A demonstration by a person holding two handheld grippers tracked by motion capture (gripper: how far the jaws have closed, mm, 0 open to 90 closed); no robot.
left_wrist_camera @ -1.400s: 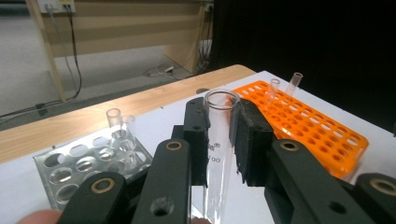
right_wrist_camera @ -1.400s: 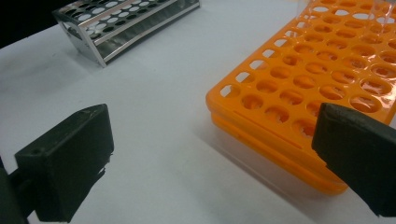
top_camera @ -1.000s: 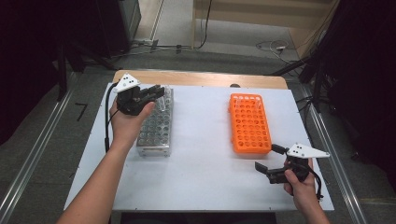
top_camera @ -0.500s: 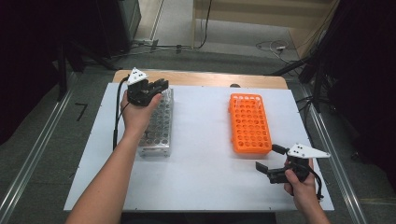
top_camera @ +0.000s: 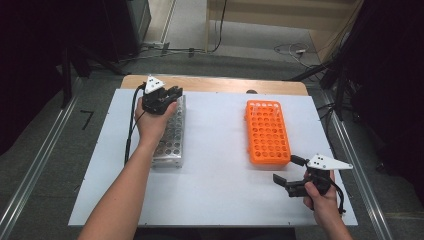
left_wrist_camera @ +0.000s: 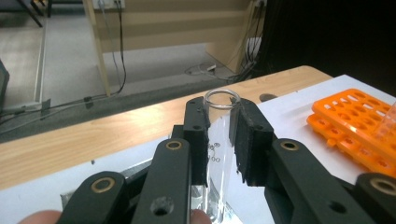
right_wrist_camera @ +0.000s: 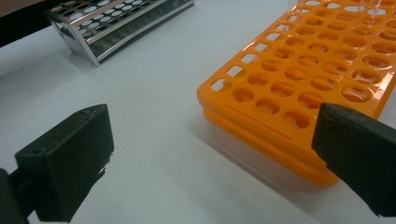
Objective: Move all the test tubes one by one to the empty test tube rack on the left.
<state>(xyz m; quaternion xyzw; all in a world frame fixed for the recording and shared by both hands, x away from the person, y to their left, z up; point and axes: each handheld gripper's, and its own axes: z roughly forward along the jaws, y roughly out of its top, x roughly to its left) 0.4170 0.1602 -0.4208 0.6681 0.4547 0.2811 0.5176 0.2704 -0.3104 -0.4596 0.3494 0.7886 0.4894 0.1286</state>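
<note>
My left gripper (left_wrist_camera: pixel 219 133) is shut on a clear glass test tube (left_wrist_camera: pixel 221 154), which stands upright between the pads with its open rim above them. In the high view the left gripper (top_camera: pixel 172 93) hangs over the far end of the metal tube rack (top_camera: pixel 171 142). An orange tube rack (top_camera: pixel 267 132) with many empty holes lies to the right. My right gripper (top_camera: pixel 286 169) rests open near that rack's near right corner. In the right gripper view its jaws (right_wrist_camera: pixel 215 140) stand wide apart with nothing between them, facing the orange rack (right_wrist_camera: pixel 308 70).
A white sheet (top_camera: pixel 220 185) covers the table, with a wooden edge (top_camera: pixel 225 84) at the far side. The metal rack (right_wrist_camera: pixel 116 21) shows at the upper left of the right gripper view. Cables lie on the floor beyond the table.
The left hand with the tube has moved toward the far end of the metal rack and sunk a little. The right hand has not moved.
</note>
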